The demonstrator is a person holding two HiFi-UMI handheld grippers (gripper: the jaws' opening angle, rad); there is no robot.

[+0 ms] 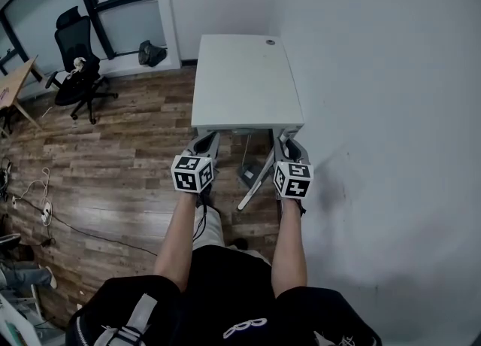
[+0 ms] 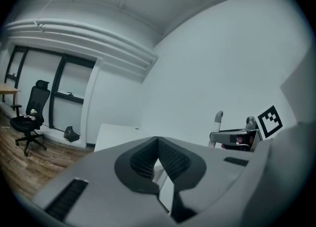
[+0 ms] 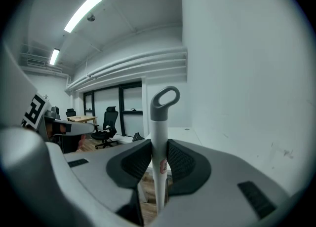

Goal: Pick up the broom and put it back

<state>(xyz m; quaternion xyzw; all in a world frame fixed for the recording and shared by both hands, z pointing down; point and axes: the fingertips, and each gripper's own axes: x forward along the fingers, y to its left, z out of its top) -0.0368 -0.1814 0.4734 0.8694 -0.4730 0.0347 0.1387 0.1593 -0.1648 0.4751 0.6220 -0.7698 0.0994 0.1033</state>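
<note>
The broom [image 3: 159,122] stood upright at the centre of the right gripper view. It had a slim white shaft topped by a grey cap ending in an open hanging loop, with a small reddish sticker low on the shaft. The right gripper [image 3: 159,147] was clenched on that shaft, its dark ribbed pads pressing it from both sides a little below the cap.

In the head view the shaft showed as a pale slanted line running from the right gripper down toward the lower left, to the wood floor [image 1: 113,164] under the near edge of a white table [image 1: 248,81]. A grey part lay beside it there, too shadowed to make out.

The left gripper [image 2: 158,142] was closed on nothing — its pad tips met, and only the table top showed past them. In the head view both grippers sat side by side just below the table's near edge, beside the white wall [image 1: 391,111] that filled the right of the frame. A black office chair [image 1: 79,74] stood in the upper left.
</note>
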